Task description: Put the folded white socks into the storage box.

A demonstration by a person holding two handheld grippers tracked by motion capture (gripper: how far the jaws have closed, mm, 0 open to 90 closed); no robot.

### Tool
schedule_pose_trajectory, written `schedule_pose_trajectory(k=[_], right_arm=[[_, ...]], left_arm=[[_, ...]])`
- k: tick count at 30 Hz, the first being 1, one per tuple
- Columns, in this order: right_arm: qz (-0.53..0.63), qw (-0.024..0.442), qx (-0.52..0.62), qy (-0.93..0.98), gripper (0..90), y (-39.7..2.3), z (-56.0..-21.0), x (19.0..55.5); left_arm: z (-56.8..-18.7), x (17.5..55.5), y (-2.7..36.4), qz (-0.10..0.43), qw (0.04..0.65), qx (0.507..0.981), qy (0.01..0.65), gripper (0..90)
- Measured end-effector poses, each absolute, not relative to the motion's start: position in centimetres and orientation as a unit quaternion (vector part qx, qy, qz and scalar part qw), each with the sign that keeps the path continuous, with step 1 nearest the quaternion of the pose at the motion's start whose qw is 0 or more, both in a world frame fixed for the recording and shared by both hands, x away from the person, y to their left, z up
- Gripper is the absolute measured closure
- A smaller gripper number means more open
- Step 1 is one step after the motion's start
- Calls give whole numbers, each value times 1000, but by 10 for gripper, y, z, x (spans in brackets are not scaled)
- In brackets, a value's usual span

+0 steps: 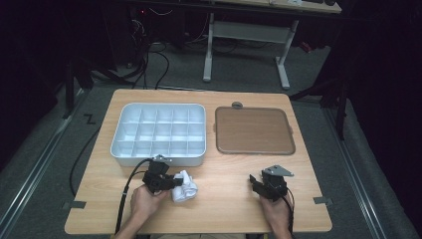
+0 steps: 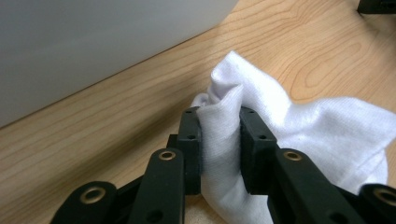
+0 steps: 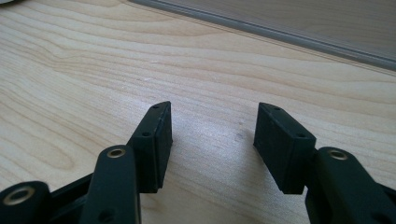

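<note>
White cloth [image 2: 280,126] pinched btwn left gripper [image 2: 219,140] jaws.

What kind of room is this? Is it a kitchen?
Probably a lab or workshop, not a kitchen. Cables snake over a grey carpeted floor, a white desk frame stands behind, and the wooden table holds a compartment tray and a white cloth.
</note>
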State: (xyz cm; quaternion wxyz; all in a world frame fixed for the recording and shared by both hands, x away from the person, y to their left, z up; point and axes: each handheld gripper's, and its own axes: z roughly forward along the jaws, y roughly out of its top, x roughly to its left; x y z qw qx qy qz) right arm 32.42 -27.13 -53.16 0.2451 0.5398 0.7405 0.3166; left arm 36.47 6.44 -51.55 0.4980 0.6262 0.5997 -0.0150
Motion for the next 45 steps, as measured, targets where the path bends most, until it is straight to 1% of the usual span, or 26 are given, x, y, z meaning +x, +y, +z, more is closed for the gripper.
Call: schedule_pose_trajectory(k=[4, 9, 18, 25, 33, 41, 45], right_arm=[[316, 245, 540, 740, 467, -271, -532, 324], [316, 246, 539, 741, 465, -271, -532, 324], [316, 246, 540, 741, 465, -271, -532, 324], [317, 245, 540, 740, 463, -271, -532, 325], [317, 245, 539, 741, 459, -271, -532, 325], [317, 245, 540, 740, 458, -271, -532, 325], [317, 245, 540, 740, 459, -271, -532, 325]], left_arm=[[-512, 361, 64, -21, 499, 631, 593, 753], [-500, 357, 61, -19, 501, 649, 572, 760], [-484, 351, 62, -26, 514, 654, 554, 764], [-473, 354, 70, -33, 520, 651, 552, 764], [-456, 354, 78, -43, 539, 636, 551, 765], [-443, 360, 83, -55, 542, 632, 551, 766], [-435, 364, 87, -51, 541, 634, 551, 766]])
